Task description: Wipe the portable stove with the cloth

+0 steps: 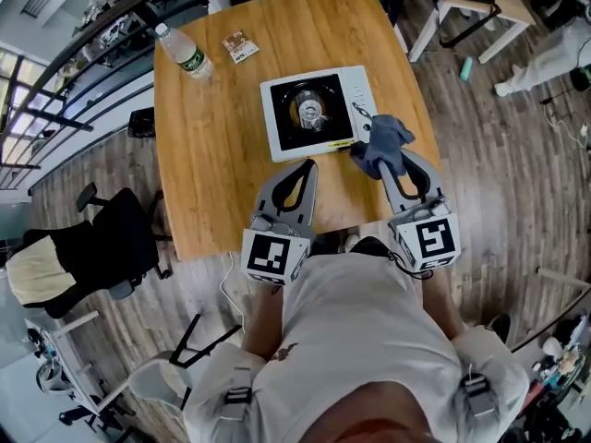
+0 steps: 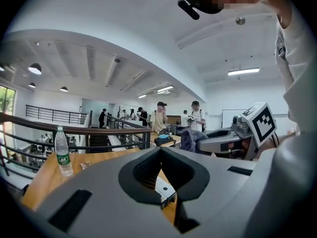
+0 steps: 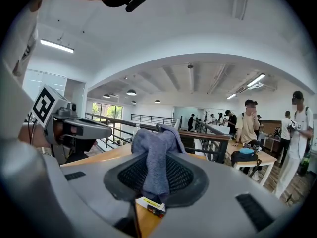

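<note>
The portable stove [image 1: 314, 111], white with a black top and a round burner, sits on the wooden table [image 1: 212, 155]. In the head view my right gripper [image 1: 380, 158] is shut on a blue-grey cloth [image 1: 382, 142], held just off the stove's near right corner. The right gripper view shows the cloth [image 3: 154, 165] draped between the jaws, with a corner of the stove [image 3: 150, 205] below. My left gripper [image 1: 307, 165] is shut and holds nothing, its tip just in front of the stove's near edge. A sliver of the stove [image 2: 163, 190] shows through the gap behind its tips.
A water bottle [image 1: 186, 55] and a small snack packet [image 1: 239, 44] stand at the table's far left. A black chair [image 1: 111, 238] is beside the table's left edge. Railings and several people [image 3: 247, 123] stand beyond the table.
</note>
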Demonstrator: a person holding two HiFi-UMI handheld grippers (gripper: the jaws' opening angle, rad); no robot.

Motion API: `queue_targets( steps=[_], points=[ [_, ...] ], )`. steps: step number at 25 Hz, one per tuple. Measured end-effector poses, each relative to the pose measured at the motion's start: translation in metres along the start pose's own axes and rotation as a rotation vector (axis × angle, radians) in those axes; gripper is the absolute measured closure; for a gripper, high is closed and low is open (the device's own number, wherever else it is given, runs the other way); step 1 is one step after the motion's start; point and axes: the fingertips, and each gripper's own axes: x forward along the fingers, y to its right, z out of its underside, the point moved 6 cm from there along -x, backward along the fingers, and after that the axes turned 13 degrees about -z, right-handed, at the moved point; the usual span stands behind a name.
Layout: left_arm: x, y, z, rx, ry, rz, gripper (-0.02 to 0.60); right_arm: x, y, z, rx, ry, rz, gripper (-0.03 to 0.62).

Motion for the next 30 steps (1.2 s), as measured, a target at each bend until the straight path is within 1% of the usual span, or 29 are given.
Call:
queue_targets(
  steps=[5, 11, 14, 20, 30],
  points=[
    [0.019, -0.012, 0.006, 0.004, -0.018, 0.068, 0.567, 0.017, 0.007, 0.001, -0.003, -0.018, 0.055, 0.491],
    [0.042, -0.018, 0.010, -0.013, -0.031, 0.118, 0.567, 0.030, 0.023, 0.008, 0.003, -0.061, 0.108, 0.491],
    [0.053, -0.017, 0.013, -0.014, -0.044, 0.135, 0.566, 0.037, 0.032, 0.009, -0.003, -0.073, 0.121, 0.491],
    [0.079, -0.018, 0.021, -0.036, -0.065, 0.127, 0.567, 0.061, 0.060, 0.021, -0.009, -0.103, 0.116, 0.490],
    [0.132, -0.009, 0.040, -0.070, -0.119, 0.082, 0.566, 0.099, 0.107, 0.044, 0.006, -0.133, 0.055, 0.491]
  ],
)
